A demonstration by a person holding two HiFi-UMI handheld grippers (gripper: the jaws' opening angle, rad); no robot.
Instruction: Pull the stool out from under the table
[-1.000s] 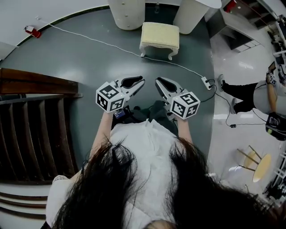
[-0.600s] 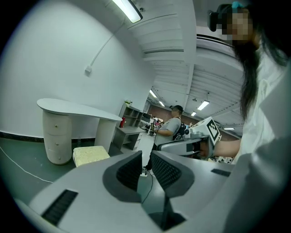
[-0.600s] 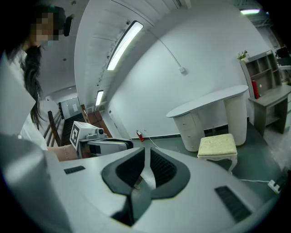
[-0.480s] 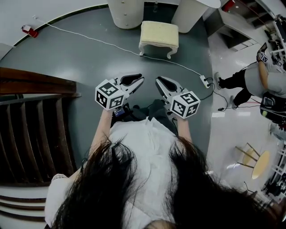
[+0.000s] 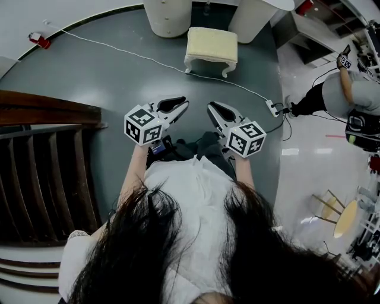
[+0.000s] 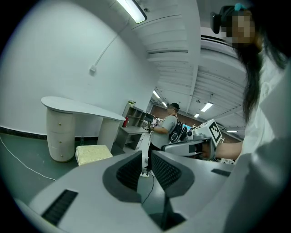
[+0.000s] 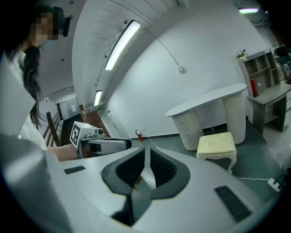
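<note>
You had the stool (image 5: 212,46) standing upright ahead of you: a cream cushioned top on curved white legs. It sat just before the white table (image 5: 169,19), facing the gap between its two supports.

The dark grey-green floor (image 5: 89,77) bore a cream cushioned stool (image 5: 212,46) near the white table's rounded pedestals (image 5: 168,18). A thin white cable (image 5: 136,56) crossed it to a white power strip (image 5: 274,108).

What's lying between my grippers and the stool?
Just one white cable running across the grey floor in front of the stool; otherwise that stretch is bare. The head view shows it.
</note>
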